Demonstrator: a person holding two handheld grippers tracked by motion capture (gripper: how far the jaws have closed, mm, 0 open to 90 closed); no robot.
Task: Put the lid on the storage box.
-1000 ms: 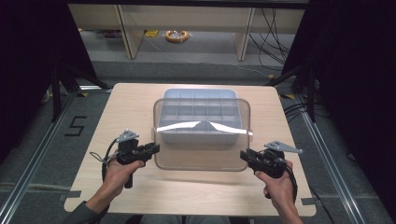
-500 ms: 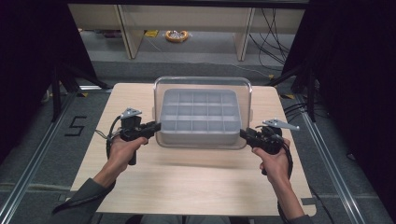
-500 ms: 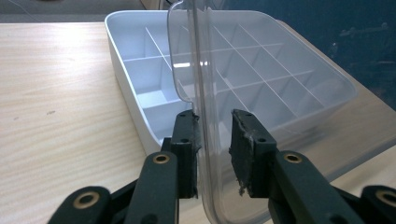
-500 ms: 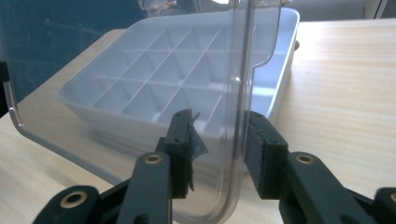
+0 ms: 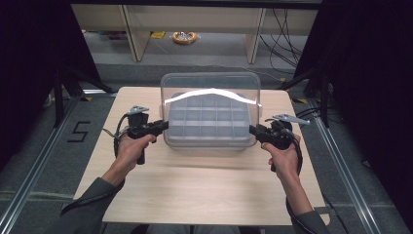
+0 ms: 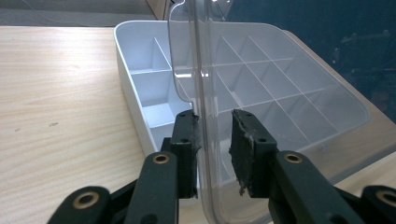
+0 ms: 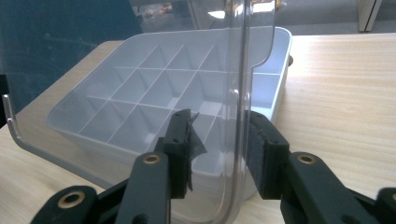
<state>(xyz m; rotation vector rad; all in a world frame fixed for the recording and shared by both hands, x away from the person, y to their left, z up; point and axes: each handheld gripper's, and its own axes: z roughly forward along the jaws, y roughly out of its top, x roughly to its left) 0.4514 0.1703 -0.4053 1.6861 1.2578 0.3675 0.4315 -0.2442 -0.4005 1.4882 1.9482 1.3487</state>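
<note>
- The clear lid (image 5: 210, 87) stands near upright over the tray (image 5: 209, 122), its long axis running side to side across the table (image 5: 204, 185).
- We have the left gripper (image 6: 212, 140) at the lid's left edge and the right gripper (image 7: 219, 140) at its right edge, equally near.
- Both straddle the lid's edge, jaws parted; we cannot tell whether they pinch it.

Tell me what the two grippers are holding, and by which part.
The clear lid of the divided box: left gripper and right gripper each straddle a side edge; firm clamping cannot be told.
</note>
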